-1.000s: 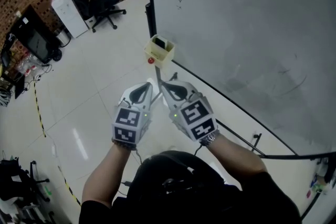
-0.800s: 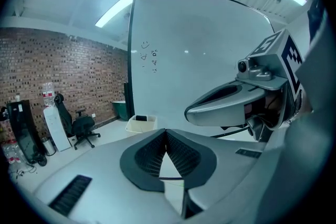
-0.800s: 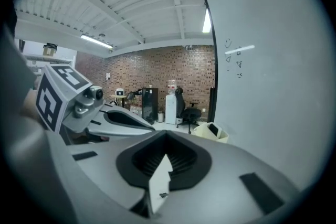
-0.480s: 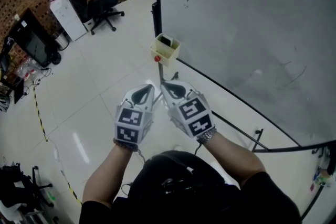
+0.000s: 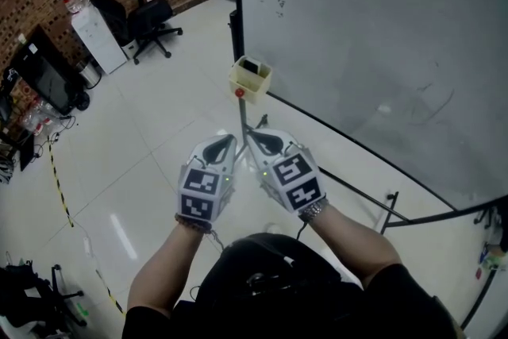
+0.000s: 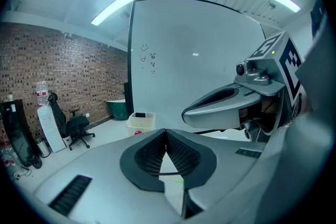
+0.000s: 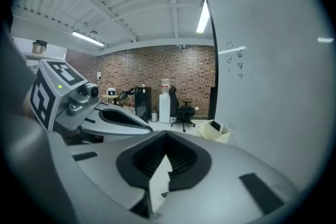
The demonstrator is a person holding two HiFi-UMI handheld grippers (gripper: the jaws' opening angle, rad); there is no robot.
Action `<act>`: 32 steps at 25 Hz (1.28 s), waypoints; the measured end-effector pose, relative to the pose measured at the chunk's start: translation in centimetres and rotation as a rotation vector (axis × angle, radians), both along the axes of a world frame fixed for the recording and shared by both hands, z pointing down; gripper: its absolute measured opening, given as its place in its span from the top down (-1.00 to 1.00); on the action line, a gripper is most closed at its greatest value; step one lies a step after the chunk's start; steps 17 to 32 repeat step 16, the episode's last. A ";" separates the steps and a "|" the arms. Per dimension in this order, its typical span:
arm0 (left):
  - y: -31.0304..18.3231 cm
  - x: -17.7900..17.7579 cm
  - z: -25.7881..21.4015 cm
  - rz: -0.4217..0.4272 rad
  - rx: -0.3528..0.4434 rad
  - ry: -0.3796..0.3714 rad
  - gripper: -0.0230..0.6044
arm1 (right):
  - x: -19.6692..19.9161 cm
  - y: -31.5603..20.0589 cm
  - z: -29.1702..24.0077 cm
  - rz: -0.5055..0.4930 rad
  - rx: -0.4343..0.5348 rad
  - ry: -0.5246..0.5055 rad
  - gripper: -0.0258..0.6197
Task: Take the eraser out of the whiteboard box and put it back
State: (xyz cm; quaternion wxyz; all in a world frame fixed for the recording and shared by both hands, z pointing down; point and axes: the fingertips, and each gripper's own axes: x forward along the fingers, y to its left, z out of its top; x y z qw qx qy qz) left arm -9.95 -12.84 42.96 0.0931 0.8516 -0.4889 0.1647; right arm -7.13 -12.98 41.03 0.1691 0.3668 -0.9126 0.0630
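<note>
A cream whiteboard box point(image 5: 251, 79) hangs at the lower left corner of the whiteboard point(image 5: 373, 36), with a dark eraser point(image 5: 252, 65) standing inside it and a red knob point(image 5: 239, 93) below. The box also shows in the left gripper view point(image 6: 140, 123) and the right gripper view point(image 7: 217, 130). My left gripper point(image 5: 230, 140) and right gripper point(image 5: 248, 135) are side by side, short of the box and below it in the head view. Both are shut with nothing between the jaws, tips pointing toward the box.
The whiteboard stand's black frame and legs point(image 5: 373, 206) run along the floor to the right. An office chair point(image 5: 152, 18), a water dispenser point(image 5: 91, 32) and a dark monitor point(image 5: 49, 75) stand by the brick wall at the left. Glossy white floor lies between.
Both grippers have drifted slightly forward toward the box, still shut. The view has shifted a little, so the box sits a bit higher and further right.
</note>
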 end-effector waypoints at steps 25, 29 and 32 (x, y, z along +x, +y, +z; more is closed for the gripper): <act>1.8 -0.1 -0.3 0.013 0.002 0.009 0.93 | 0.2 1.7 -0.4 0.020 0.009 0.016 0.85; 1.8 -0.1 -0.3 0.013 0.002 0.009 0.93 | 0.2 1.7 -0.4 0.020 0.009 0.016 0.85; 1.8 -0.1 -0.3 0.013 0.002 0.009 0.93 | 0.2 1.7 -0.4 0.020 0.009 0.016 0.85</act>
